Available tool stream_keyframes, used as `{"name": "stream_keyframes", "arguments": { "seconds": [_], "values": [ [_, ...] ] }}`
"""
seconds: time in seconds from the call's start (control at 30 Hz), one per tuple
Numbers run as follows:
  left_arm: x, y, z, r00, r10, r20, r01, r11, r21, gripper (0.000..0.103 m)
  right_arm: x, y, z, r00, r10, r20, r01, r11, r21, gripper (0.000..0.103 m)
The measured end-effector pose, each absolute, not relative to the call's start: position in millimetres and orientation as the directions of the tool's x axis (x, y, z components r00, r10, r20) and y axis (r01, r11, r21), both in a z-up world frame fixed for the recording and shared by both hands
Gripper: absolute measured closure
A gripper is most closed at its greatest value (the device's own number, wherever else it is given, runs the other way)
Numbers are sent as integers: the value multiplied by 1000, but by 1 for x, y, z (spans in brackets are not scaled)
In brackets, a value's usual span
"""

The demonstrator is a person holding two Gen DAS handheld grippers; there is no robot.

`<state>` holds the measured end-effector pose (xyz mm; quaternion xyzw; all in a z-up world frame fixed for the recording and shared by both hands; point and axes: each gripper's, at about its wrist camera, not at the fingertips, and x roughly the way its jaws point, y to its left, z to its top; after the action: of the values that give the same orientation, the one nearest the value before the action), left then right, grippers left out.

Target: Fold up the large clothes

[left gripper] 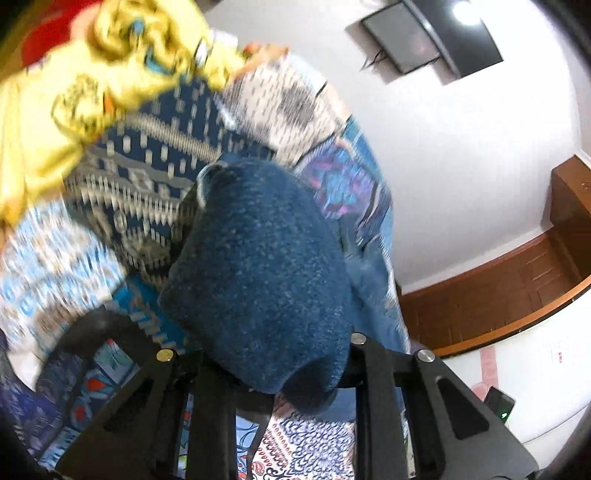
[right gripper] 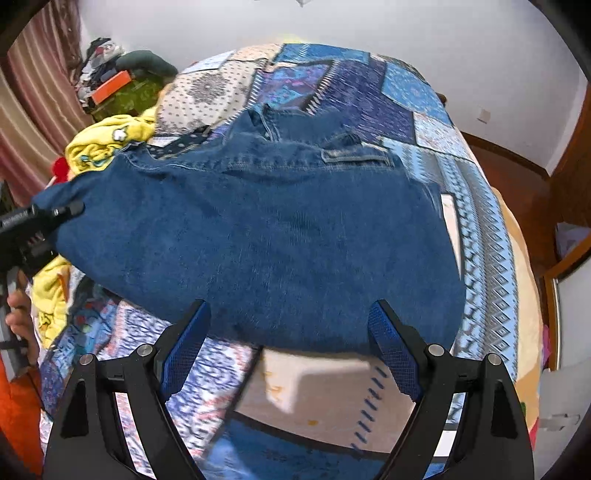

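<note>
A pair of blue jeans (right gripper: 266,229) lies folded across the patchwork bedspread (right gripper: 487,236), waistband and pocket at the far side. My right gripper (right gripper: 290,325) is open and empty, its blue-padded fingers (right gripper: 391,350) just above the near edge of the jeans. My left gripper (left gripper: 258,354) is shut on a bunched fold of the jeans (left gripper: 258,266), which hides its fingertips. From the right wrist view the left gripper (right gripper: 33,221) sits at the left corner of the jeans, pinching it.
Yellow printed clothes (right gripper: 107,144) and a red item (left gripper: 55,29) are piled at the bed's left side. A cluttered green surface (right gripper: 125,92) and curtains (right gripper: 33,110) stand beyond. A wooden floor (right gripper: 517,184), wooden furniture (left gripper: 572,195) and a wall-mounted screen (left gripper: 432,37) surround the bed.
</note>
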<state>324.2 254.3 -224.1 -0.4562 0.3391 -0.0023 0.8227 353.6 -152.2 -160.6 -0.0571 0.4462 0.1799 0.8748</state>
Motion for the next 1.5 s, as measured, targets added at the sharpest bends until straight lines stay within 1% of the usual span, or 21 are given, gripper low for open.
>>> {"name": "stream_keyframes", "arguments": {
  "seconds": [0.07,0.13,0.23,0.37,0.53,0.57,0.6,0.63,0.73,0.83,0.9,1.0,1.1,1.17,1.3,1.43,1.5],
  "values": [
    [316,261,-206,795,-278,-539,-289,607,-740,82,354,-143,-158,538,289,-792,-381,921,77,17],
    [304,263,-186,813,-230,-535,-278,654,-704,83,356,-125,-155,527,319,-788,-410,907,93,17],
    [292,257,-161,829,-154,-538,-266,738,-620,82,358,-93,-153,512,356,-782,-470,878,92,17],
    [291,243,-148,830,-93,-550,-257,812,-524,83,363,-49,-164,481,380,-790,-534,842,79,17],
    [309,220,-143,823,-77,-563,-219,872,-439,83,376,-17,-205,391,365,-845,-555,826,100,17],
    [312,215,-143,821,-77,-566,-212,879,-427,83,377,-16,-211,379,370,-848,-549,828,116,15],
    [315,209,-142,819,-73,-570,-204,890,-408,83,378,-17,-217,376,379,-846,-540,831,132,10],
    [318,204,-141,818,-69,-571,-198,898,-392,83,378,-18,-220,378,384,-842,-535,833,140,8],
    [332,191,-136,820,-84,-565,-173,906,-386,83,377,-21,-220,385,366,-847,-532,838,120,8],
    [342,174,-127,824,-98,-557,-150,911,-383,83,375,-35,-209,357,398,-845,-520,836,174,9],
    [350,160,-121,824,-110,-556,-132,917,-377,83,370,-51,-194,379,428,-821,-491,845,214,9],
    [361,130,-116,823,-135,-552,-94,926,-367,83,352,-99,-172,471,440,-765,-430,871,237,8],
    [375,95,-115,811,-175,-558,-45,933,-358,83,336,-152,-159,554,402,-729,-336,909,246,8],
    [384,69,-118,798,-202,-568,-11,937,-349,83,328,-184,-158,588,362,-723,-264,931,251,8],
    [400,10,-138,746,-250,-618,68,950,-303,83,310,-246,-166,621,294,-726,-109,950,292,8],
    [404,-46,-167,681,-259,-685,173,966,-193,83,293,-284,-176,637,266,-724,-18,943,331,8],
    [402,-68,-188,626,-251,-739,230,964,-132,83,283,-298,-180,640,260,-723,15,937,350,8]
  ]
}}
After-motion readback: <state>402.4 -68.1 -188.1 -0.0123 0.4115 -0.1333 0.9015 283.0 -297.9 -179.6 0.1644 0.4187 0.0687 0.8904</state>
